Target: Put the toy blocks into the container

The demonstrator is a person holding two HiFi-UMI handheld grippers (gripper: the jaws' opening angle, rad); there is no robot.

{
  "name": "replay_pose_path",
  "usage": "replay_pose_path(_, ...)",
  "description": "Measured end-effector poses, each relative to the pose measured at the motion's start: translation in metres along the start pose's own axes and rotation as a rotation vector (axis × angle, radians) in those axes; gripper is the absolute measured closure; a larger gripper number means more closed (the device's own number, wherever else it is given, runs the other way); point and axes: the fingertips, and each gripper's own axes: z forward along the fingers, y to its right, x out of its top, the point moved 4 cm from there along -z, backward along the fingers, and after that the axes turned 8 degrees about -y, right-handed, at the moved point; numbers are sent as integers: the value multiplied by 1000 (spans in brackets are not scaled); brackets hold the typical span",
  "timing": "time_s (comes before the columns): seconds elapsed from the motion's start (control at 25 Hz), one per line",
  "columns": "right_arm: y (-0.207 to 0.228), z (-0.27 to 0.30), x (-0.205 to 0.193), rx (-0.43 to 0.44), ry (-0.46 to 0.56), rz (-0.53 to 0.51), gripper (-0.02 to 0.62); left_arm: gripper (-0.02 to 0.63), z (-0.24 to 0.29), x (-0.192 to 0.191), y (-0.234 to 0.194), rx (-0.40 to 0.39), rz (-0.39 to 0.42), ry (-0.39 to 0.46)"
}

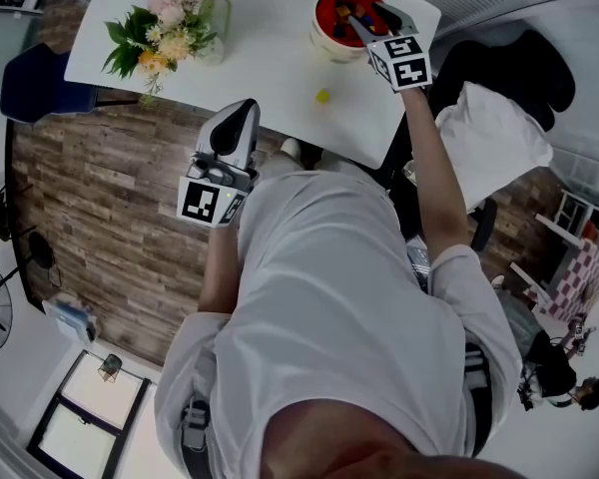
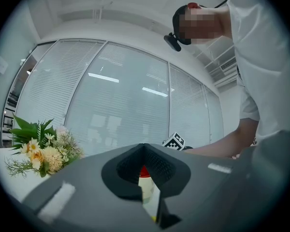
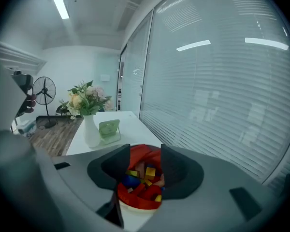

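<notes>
A red container (image 1: 324,38) with a pale outer wall stands at the table's far right and holds several coloured toy blocks (image 1: 341,13). My right gripper (image 1: 371,18) hovers over it, open, with nothing between its fingers. In the right gripper view the blocks (image 3: 147,173) show in the gap between the jaws of the right gripper (image 3: 145,153), over the container (image 3: 135,202). One yellow block (image 1: 322,96) lies alone on the white table (image 1: 260,68). My left gripper (image 1: 242,110) hangs at the near table edge, shut and empty. A sliver of the container (image 2: 145,185) shows past the left gripper's (image 2: 144,149) tips.
A vase of flowers (image 1: 170,33) stands at the table's far left, with a small green stand (image 3: 108,128) next to it. A blue chair (image 1: 35,83) is left of the table. On the right is a black chair (image 1: 519,68) with white cloth (image 1: 494,133).
</notes>
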Motion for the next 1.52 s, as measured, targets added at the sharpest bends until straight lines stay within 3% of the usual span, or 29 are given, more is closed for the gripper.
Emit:
replay_pose_path(0.24, -19, -25, 9, -28, 84, -15, 460, 612, -4, -3, 1, -1, -6, -7)
replay_pose_path(0.4, -24, -43, 10, -78, 155, 3, 592, 612, -6, -4, 1, -6, -1, -14)
replay_pose_path(0.44, -26, -47, 11, -82, 176, 8, 594, 612, -6, -4, 1, -5, 0, -13)
replay_pose_path(0.6, -38, -63, 11, -63, 257, 19, 594, 612, -7, -5, 3, -7, 2, -16)
replay_pose_path(0.88, -56, -75, -5, -66, 290, 15, 594, 612, -9, -4, 8, -27, 15, -11)
replay_pose_path(1.36, -99, -52, -57, -6, 200, -21, 591, 612, -19, -8, 5, -38, 17, -12)
replay_pose_path(1.44, -107, -43, -70, 24, 158, -6, 541, 612, -21, -9, 5, -36, 18, -14)
replay_pose_path(1.52, -115, -32, -83, 57, 102, 6, 435, 612, -25, -9, 5, -32, 16, -15)
